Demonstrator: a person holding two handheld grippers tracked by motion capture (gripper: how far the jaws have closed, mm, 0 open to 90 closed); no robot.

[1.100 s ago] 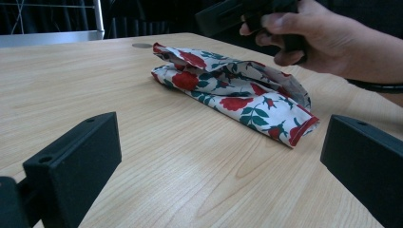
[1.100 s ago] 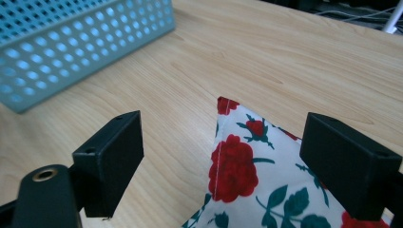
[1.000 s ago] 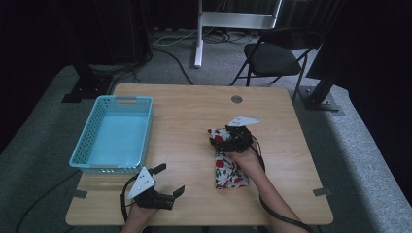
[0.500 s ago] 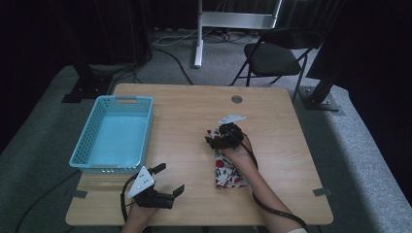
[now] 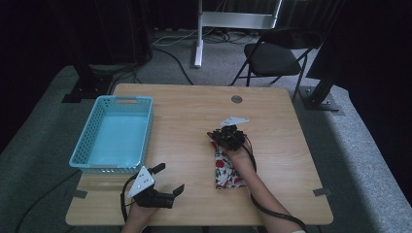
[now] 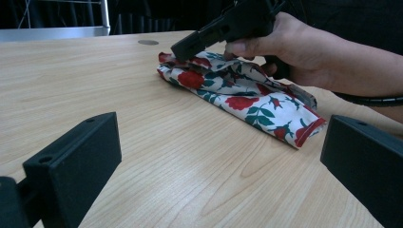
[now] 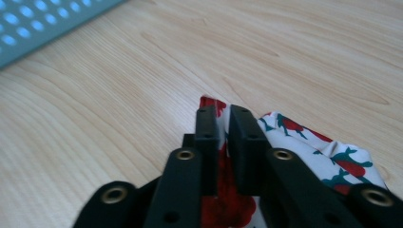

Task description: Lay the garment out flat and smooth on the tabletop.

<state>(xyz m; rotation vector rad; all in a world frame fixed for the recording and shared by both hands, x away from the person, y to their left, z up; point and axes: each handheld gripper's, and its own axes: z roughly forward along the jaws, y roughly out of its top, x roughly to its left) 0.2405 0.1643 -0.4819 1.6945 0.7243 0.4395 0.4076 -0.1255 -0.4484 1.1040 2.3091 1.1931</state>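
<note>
Between right claw (image 7: 223, 124) jaws, floral cloth (image 7: 328, 147) edge

left hand-held gripper (image 5: 166, 180): jaws apart | right hand-held gripper (image 5: 214, 135): just closed

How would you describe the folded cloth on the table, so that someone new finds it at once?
On the wooden table, look right of the blue basket, toward the near edge. The folded cloth lies there, its far end pinched in the right claw. It is the sole soft thing there, white with red roses and green leaves.
</note>
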